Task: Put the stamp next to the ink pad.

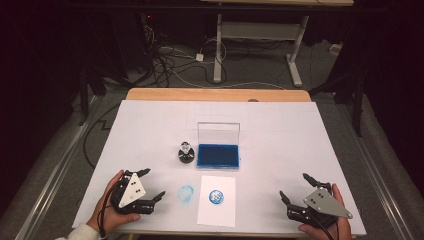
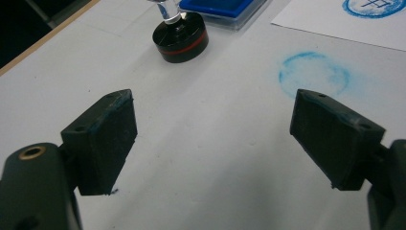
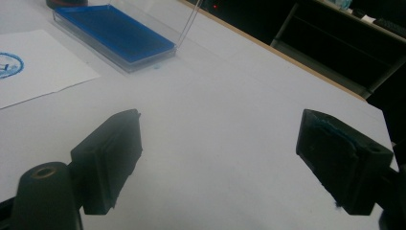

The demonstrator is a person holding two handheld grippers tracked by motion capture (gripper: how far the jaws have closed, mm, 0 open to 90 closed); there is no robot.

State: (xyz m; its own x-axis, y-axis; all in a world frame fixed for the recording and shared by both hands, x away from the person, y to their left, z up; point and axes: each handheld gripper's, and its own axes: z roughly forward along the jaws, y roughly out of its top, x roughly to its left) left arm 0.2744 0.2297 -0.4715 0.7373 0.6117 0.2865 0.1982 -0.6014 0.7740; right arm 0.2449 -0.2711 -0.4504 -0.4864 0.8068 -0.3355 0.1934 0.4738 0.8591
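Observation:
A black round stamp (image 1: 186, 151) with a clear handle stands upright near the table's middle, just left of a blue ink pad (image 1: 218, 155) whose clear lid stands up. Nearer the front lies a white paper sheet (image 1: 216, 212) bearing a round blue print (image 1: 216, 196). Left of the sheet a faint blue ring (image 1: 186, 194) marks the table cover. My left gripper (image 1: 153, 183) rests open at the front left, nothing between its fingers; its own view shows the stamp (image 2: 181, 38) and ring (image 2: 313, 74) ahead. At the front right, my right gripper (image 1: 293, 185) is open and empty, with the ink pad (image 3: 112, 31) farther off.
A white cover (image 1: 280, 130) spans the table, with a wooden edge (image 1: 215, 94) showing at the far side. Beyond it are floor cables (image 1: 175, 60) and another desk's white frame (image 1: 255, 30). A hand holds each gripper at the front edge.

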